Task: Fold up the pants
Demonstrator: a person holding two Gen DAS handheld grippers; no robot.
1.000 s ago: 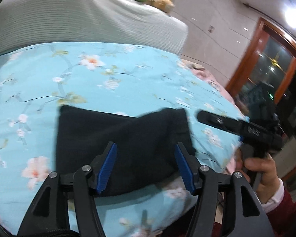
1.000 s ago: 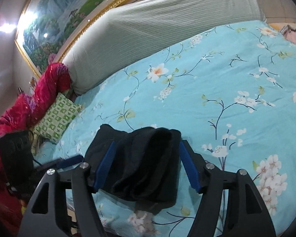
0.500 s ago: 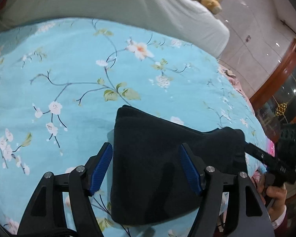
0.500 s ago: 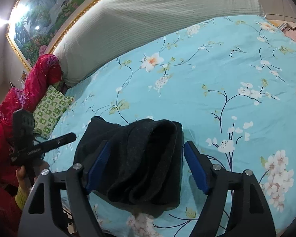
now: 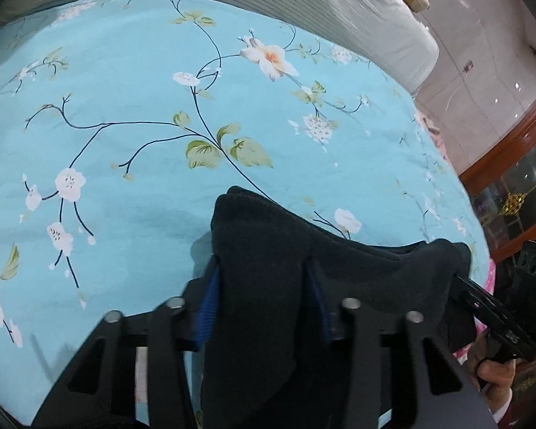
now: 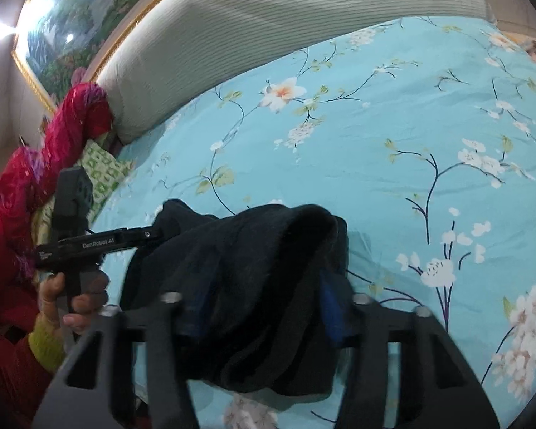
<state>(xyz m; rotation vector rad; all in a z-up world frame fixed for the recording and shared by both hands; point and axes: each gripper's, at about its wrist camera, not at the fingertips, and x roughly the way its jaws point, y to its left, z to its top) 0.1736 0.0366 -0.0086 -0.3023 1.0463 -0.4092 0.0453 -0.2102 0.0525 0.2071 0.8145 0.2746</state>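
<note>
The black pants (image 5: 268,250) lie folded into a thick bundle on the blue floral bedspread (image 5: 160,89), near its front edge. My left gripper (image 5: 264,286) is shut on the bundle's left end, its blue pads pressed into the cloth. My right gripper (image 6: 261,286) is shut on the right end of the pants (image 6: 250,250), which bulge up between its fingers. In the right wrist view the left gripper (image 6: 150,234) shows side-on at the bundle's far end. In the left wrist view the right gripper (image 5: 461,280) reaches into the pants from the right.
A grey ribbed bolster (image 6: 286,28) runs along the head of the bed. A red quilt (image 6: 35,164) and a green patterned pillow (image 6: 103,175) lie at the left. A wooden door frame (image 5: 511,136) stands beyond the bed's right side.
Both grippers have closed on the ends of the folded pants, which were lying between open jaws. The cloth now bunches up between the fingers.
</note>
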